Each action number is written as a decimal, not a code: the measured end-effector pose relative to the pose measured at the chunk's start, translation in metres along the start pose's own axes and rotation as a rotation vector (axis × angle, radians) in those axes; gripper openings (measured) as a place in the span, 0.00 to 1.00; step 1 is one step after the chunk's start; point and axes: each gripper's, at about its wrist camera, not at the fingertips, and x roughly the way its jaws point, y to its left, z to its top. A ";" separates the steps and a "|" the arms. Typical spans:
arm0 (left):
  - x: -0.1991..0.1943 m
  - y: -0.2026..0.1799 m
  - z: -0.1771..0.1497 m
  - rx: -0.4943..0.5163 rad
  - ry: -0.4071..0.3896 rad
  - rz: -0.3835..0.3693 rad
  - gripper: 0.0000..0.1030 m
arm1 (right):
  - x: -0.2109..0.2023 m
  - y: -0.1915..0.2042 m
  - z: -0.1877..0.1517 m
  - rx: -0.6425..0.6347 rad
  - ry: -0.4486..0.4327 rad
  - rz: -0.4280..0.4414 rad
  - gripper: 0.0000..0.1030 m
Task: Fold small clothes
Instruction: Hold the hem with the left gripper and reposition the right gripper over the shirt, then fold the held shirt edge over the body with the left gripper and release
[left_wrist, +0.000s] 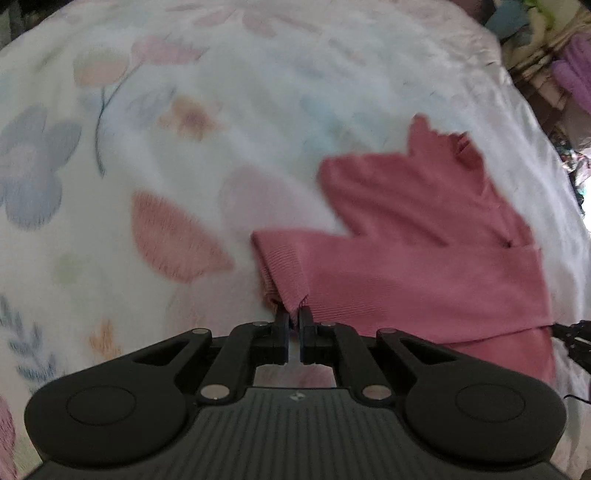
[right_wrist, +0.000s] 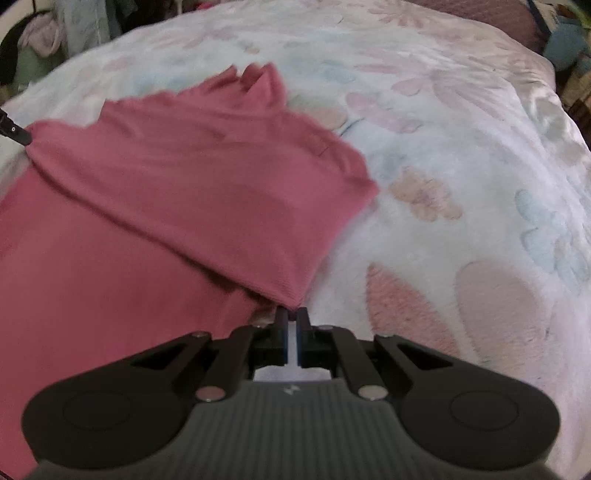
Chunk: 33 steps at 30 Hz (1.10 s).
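A small pink ribbed garment (left_wrist: 413, 236) lies on a white floral blanket (left_wrist: 184, 147). My left gripper (left_wrist: 294, 317) is shut on a bunched ribbed corner of it, just ahead of the fingertips. In the right wrist view the same pink garment (right_wrist: 177, 192) spreads to the left, with one layer folded over another. My right gripper (right_wrist: 292, 313) is shut on the pointed near corner of the upper layer. The left gripper's black tip (right_wrist: 16, 133) shows at the far left edge, holding the opposite corner. The right gripper's linkage (left_wrist: 574, 334) peeks in at the right of the left wrist view.
The floral blanket (right_wrist: 461, 166) covers a bed that fills both views. Piled clothes and purple items (left_wrist: 569, 74) lie beyond the bed's right edge. More clutter (right_wrist: 40, 33) sits past the bed's far left corner, and a blue soft object (right_wrist: 565, 44) at the far right.
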 end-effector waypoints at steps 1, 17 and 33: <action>0.002 0.002 -0.003 -0.003 0.002 0.004 0.16 | 0.001 0.000 0.000 0.001 0.003 -0.010 0.00; 0.009 0.022 0.018 -0.164 -0.178 -0.125 0.06 | -0.030 -0.002 0.023 0.351 -0.125 0.101 0.20; -0.010 -0.187 0.071 0.148 -0.102 -0.057 0.09 | -0.026 0.006 0.025 0.420 -0.197 0.116 0.20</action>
